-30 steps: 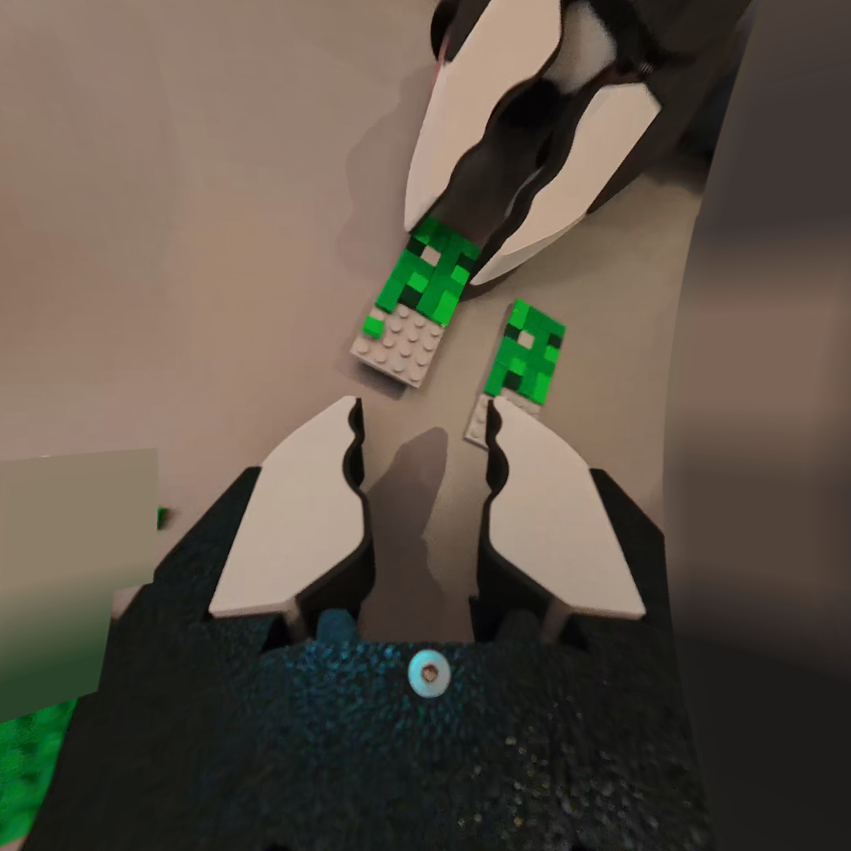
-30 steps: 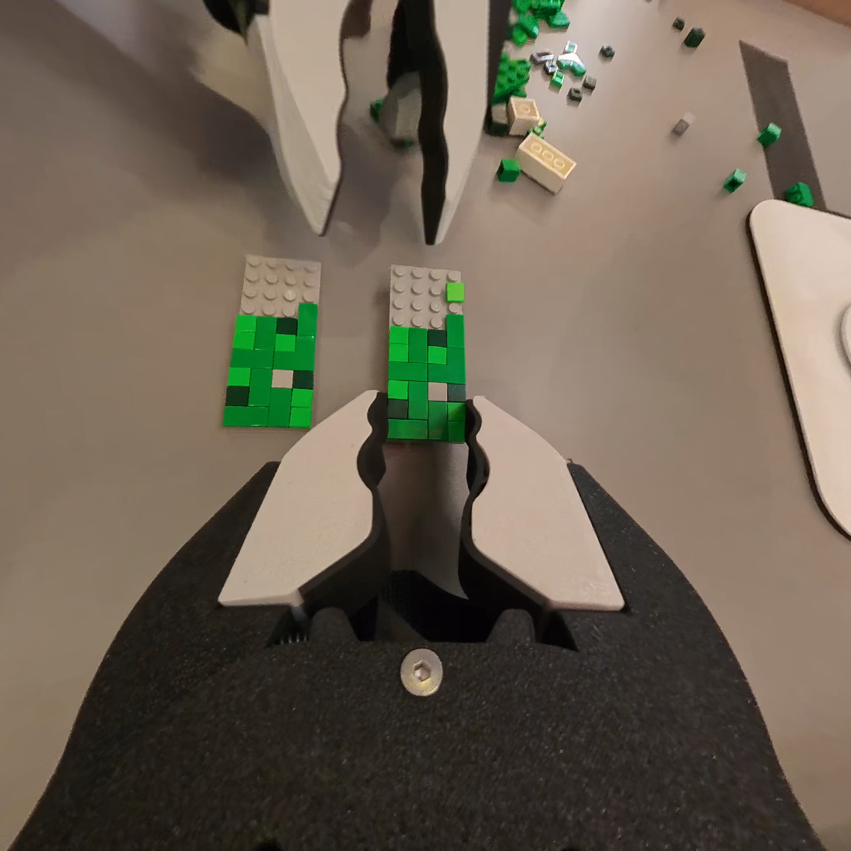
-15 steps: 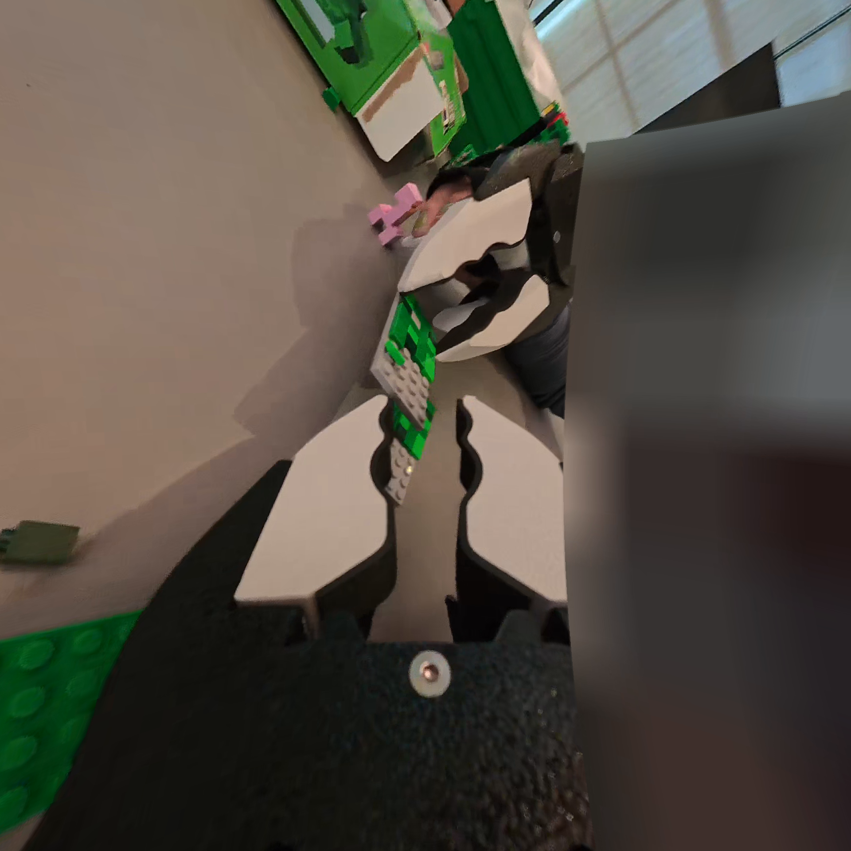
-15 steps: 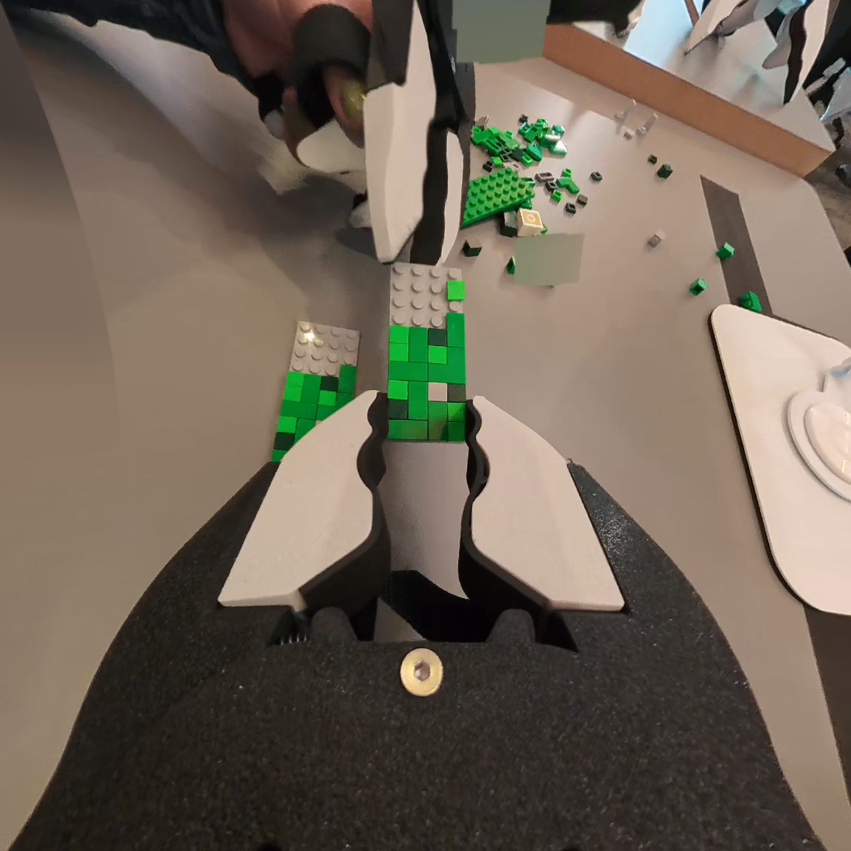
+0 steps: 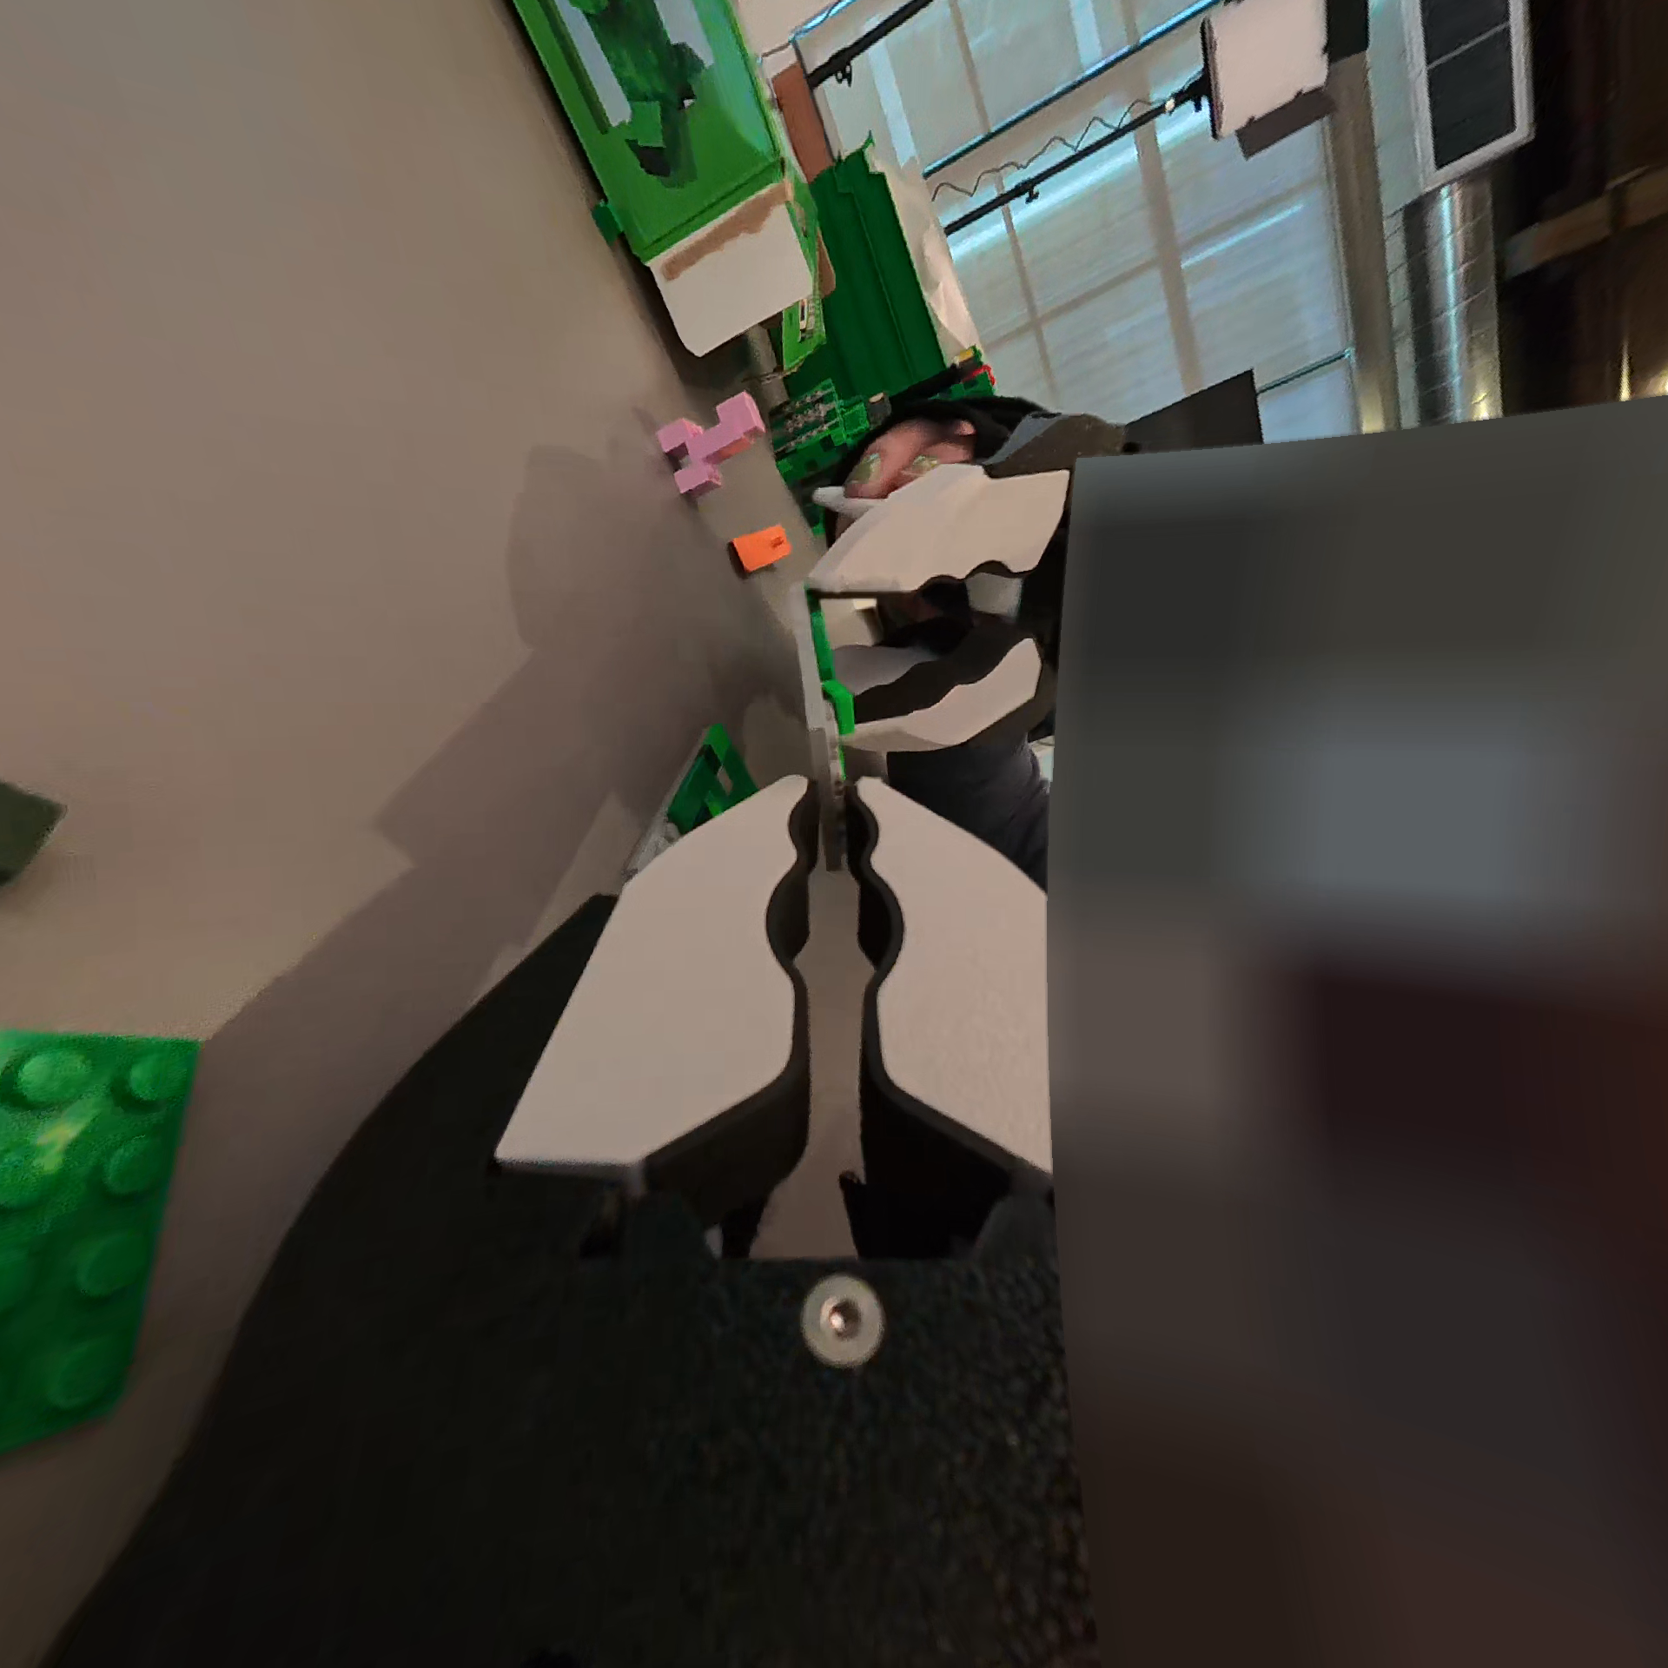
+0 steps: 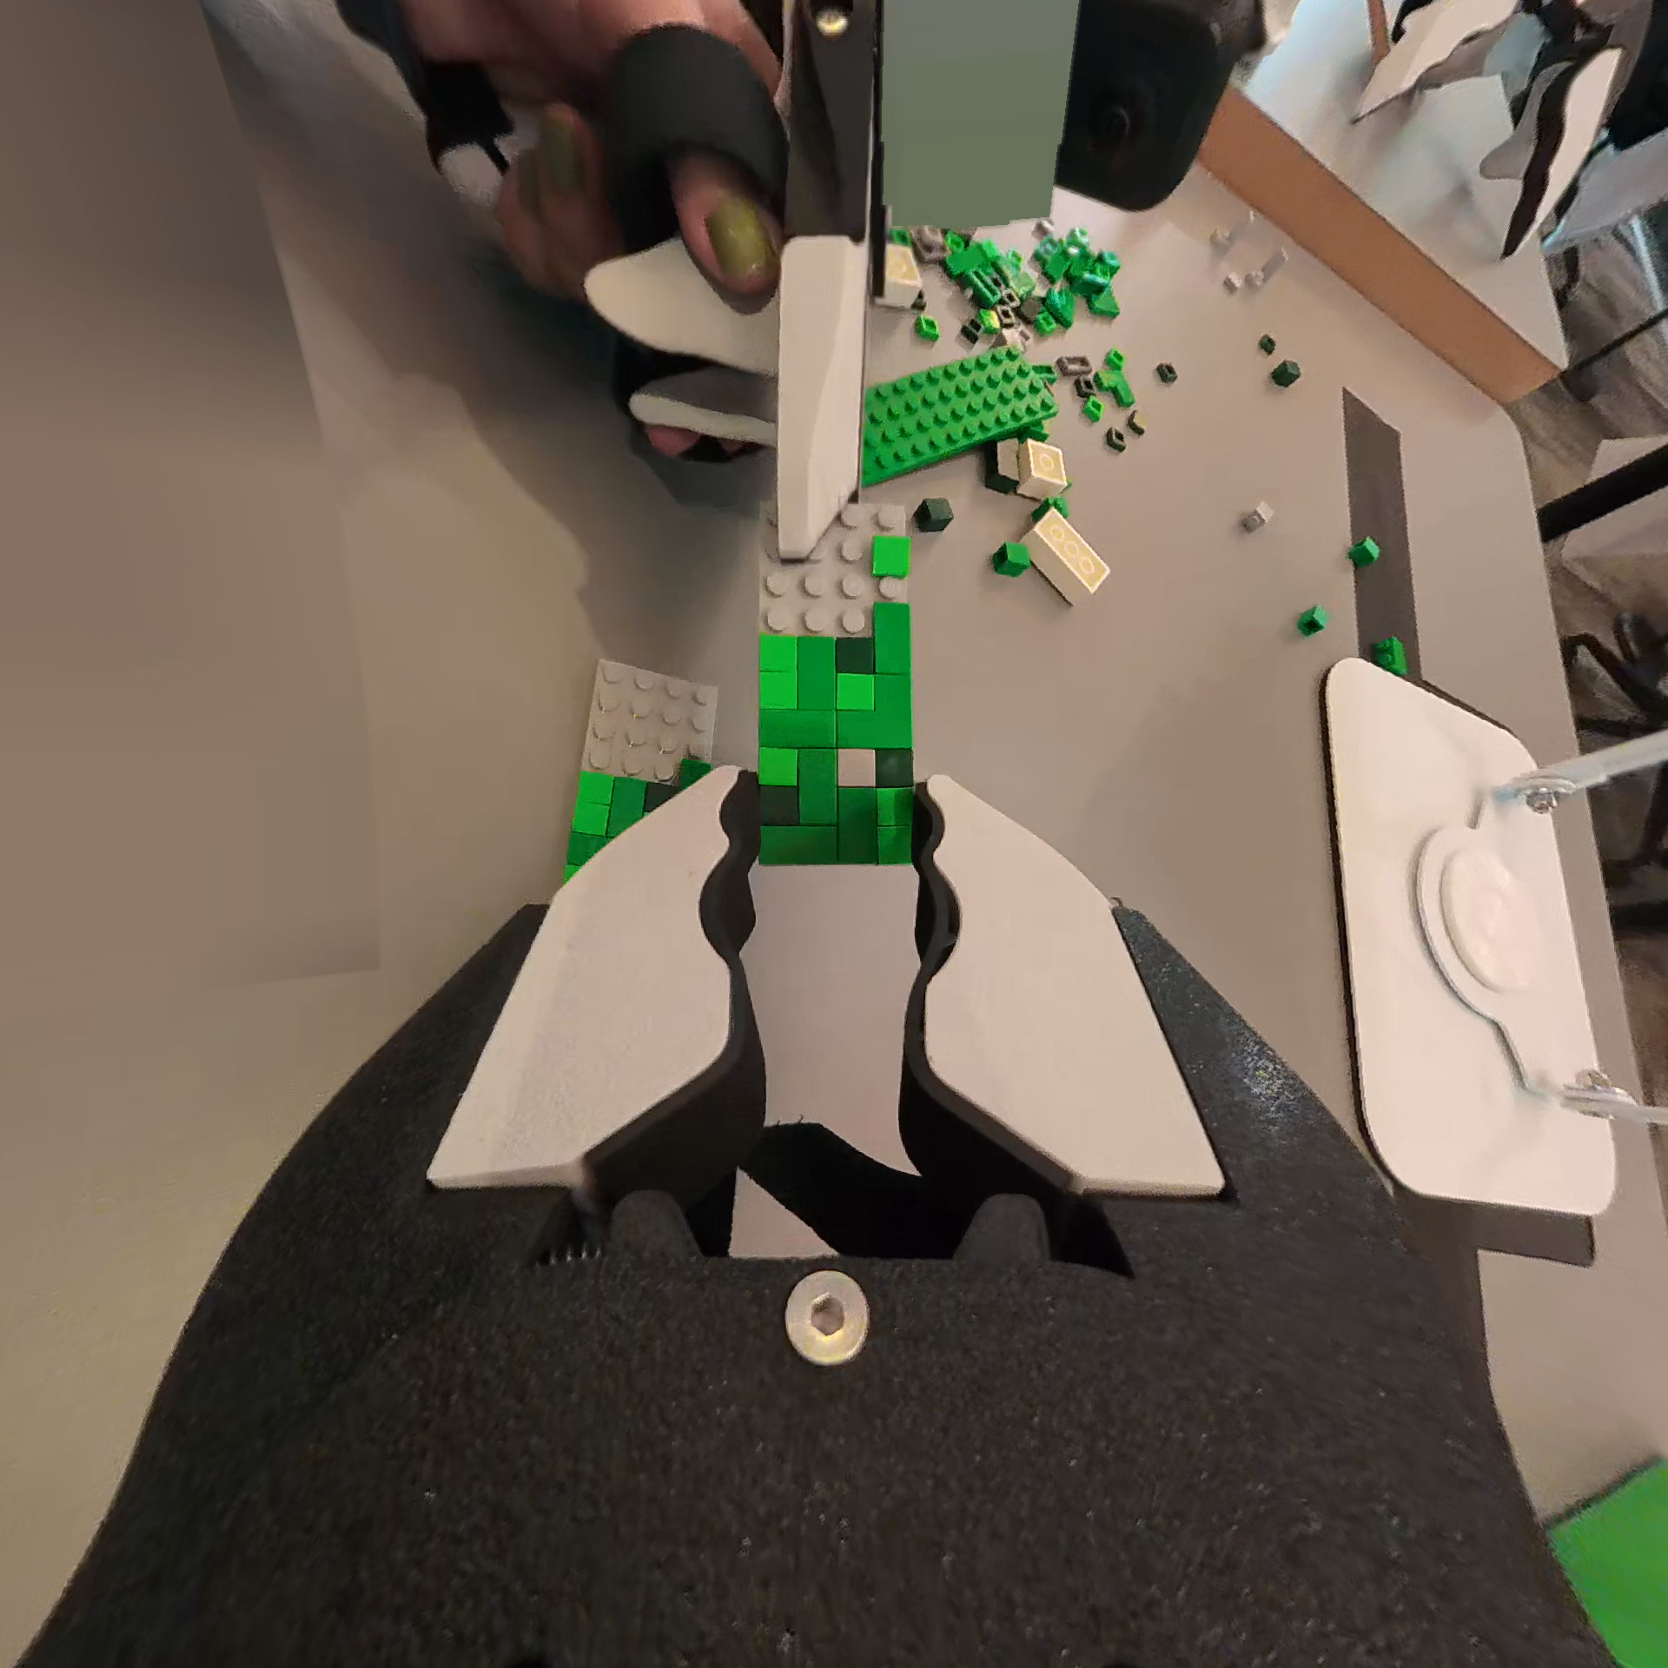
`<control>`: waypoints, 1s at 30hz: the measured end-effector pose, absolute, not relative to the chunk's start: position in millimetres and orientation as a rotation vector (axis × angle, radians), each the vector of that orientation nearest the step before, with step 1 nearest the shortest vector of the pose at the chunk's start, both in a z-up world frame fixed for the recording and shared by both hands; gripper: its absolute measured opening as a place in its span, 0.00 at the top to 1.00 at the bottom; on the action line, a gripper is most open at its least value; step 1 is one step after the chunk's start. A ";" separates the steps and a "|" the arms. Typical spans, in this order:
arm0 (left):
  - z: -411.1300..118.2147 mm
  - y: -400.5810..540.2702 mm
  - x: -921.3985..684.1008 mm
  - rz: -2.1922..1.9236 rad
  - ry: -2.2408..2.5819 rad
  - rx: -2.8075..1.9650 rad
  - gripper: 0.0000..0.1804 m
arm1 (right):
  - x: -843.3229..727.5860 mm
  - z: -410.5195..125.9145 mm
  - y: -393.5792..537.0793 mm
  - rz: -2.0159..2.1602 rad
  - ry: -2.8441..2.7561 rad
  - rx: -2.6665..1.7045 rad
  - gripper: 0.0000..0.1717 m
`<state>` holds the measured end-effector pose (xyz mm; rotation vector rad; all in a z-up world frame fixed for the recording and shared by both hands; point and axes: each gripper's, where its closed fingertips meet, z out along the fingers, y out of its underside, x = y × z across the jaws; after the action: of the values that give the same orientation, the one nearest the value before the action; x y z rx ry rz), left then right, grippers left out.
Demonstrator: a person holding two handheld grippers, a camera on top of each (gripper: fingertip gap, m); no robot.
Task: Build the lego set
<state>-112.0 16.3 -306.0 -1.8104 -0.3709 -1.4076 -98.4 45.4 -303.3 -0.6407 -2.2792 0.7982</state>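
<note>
Both tools (image 6: 835,803) (image 5: 835,812) on plate (image 6: 835,722) ends.

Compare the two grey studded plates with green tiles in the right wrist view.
The held plate is off the table, pinched at both ends by the right claw and left claw; the other plate lies loose on the table, partly hidden. Both carry mixed-green tiles with bare grey studs at one end.

Opposed close wrist views, shared plate (image 6: 835,722)
</note>
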 end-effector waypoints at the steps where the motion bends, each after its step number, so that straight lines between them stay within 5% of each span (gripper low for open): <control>1: -308.1 16.5 -113.0 -1.417 -0.388 -1.799 0.98 | -98.7 -302.8 44.7 0.793 -2.284 -0.655 0.81; 30: -308.7 16.2 -108.6 -1.550 -0.415 -1.747 0.98 | -138.6 -296.7 13.6 0.484 -2.515 -0.802 0.97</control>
<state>-108.6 16.2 -308.7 -1.7466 -0.4146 -1.5497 -138.6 13.6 -296.7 -0.8017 -2.5151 0.4836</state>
